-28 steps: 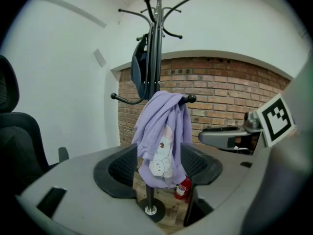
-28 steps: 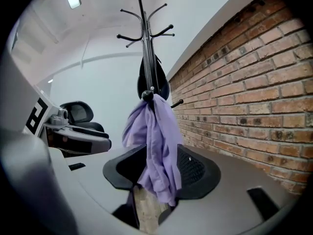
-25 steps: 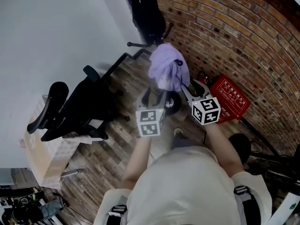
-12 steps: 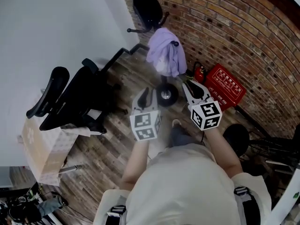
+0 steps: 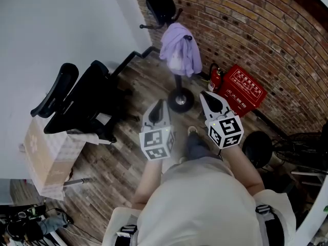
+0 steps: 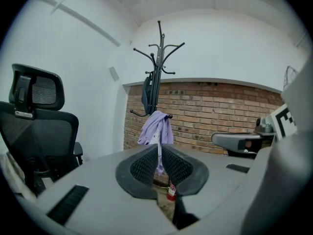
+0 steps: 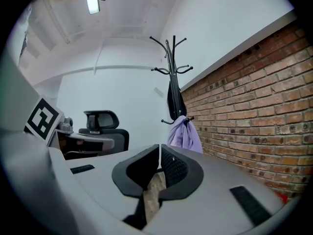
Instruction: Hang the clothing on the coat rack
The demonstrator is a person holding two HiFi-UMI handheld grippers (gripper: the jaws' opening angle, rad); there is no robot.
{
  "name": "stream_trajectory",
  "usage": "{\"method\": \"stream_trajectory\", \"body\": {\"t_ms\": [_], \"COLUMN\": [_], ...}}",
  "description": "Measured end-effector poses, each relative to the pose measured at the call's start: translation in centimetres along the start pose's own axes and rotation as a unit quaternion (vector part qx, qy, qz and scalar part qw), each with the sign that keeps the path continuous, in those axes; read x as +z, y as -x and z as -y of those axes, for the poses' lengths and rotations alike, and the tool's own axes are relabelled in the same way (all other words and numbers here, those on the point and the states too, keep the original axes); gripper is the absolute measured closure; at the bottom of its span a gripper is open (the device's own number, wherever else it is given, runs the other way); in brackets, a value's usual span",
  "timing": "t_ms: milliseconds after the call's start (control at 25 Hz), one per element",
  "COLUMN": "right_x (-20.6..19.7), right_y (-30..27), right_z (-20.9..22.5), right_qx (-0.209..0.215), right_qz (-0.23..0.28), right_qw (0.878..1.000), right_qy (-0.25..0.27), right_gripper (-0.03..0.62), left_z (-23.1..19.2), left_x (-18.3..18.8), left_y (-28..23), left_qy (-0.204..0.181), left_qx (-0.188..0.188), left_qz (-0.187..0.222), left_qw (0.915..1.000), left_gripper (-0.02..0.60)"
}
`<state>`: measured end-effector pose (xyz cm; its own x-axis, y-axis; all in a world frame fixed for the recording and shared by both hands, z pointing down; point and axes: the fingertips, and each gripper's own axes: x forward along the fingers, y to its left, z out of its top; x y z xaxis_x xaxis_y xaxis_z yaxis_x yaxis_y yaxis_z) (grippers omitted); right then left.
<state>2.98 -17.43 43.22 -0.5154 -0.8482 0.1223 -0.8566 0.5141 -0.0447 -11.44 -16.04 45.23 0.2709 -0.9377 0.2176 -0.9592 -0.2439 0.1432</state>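
A light purple garment (image 5: 179, 47) hangs from a hook of the black coat rack (image 5: 180, 100), with a dark garment (image 5: 159, 1) on a higher hook. Both grippers are held low, well short of the rack. My left gripper (image 5: 158, 106) is shut and empty. My right gripper (image 5: 209, 97) is closing, its jaws almost together with nothing between them. In the left gripper view the purple garment (image 6: 155, 129) shows beyond the left gripper (image 6: 159, 151), below the coat rack (image 6: 159, 58). The right gripper view has the purple garment (image 7: 185, 133) past the right gripper (image 7: 160, 153).
A black office chair (image 5: 82, 106) and a cardboard box (image 5: 43, 158) stand at the left. A red case (image 5: 243, 91) and a fire extinguisher (image 5: 214, 78) sit against the brick wall (image 5: 266, 29). The floor is wood planks; a bicycle (image 5: 302, 152) is at the right.
Both grippers have drawn back from the purple garment, and their jaws have come together. The garment stays hanging on the rack's hook.
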Motion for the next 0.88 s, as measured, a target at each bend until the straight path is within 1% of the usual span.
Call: {"method": "stream_trajectory", "body": {"t_ms": [400, 520, 680, 880], "right_x": [0.0, -0.1, -0.1, 0.0], "right_y": [3.2, 3.8, 4.1, 4.2], "right_z": [-2.6, -3.2, -3.5, -3.5], "right_qx": [0.006, 0.006, 0.006, 0.005], "right_qz": [0.013, 0.015, 0.016, 0.018], "right_qw": [1.000, 1.000, 1.000, 1.000], "right_qy": [0.010, 0.011, 0.008, 0.010], "right_gripper": [0.592, 0.592, 0.592, 0.594], "left_z": [0.5, 0.2, 0.3, 0.3], "left_x": [-0.9, -1.3, -0.9, -1.1], "left_y": [4.1, 5.0, 5.3, 5.3], "left_qy": [0.002, 0.002, 0.006, 0.004], "left_qx": [-0.005, -0.002, -0.004, -0.005], "left_qz": [0.012, 0.008, 0.014, 0.011], "left_qw": [0.9999, 1.0000, 0.9999, 0.9999], "left_gripper": [0.566, 0.566, 0.566, 0.566]}}
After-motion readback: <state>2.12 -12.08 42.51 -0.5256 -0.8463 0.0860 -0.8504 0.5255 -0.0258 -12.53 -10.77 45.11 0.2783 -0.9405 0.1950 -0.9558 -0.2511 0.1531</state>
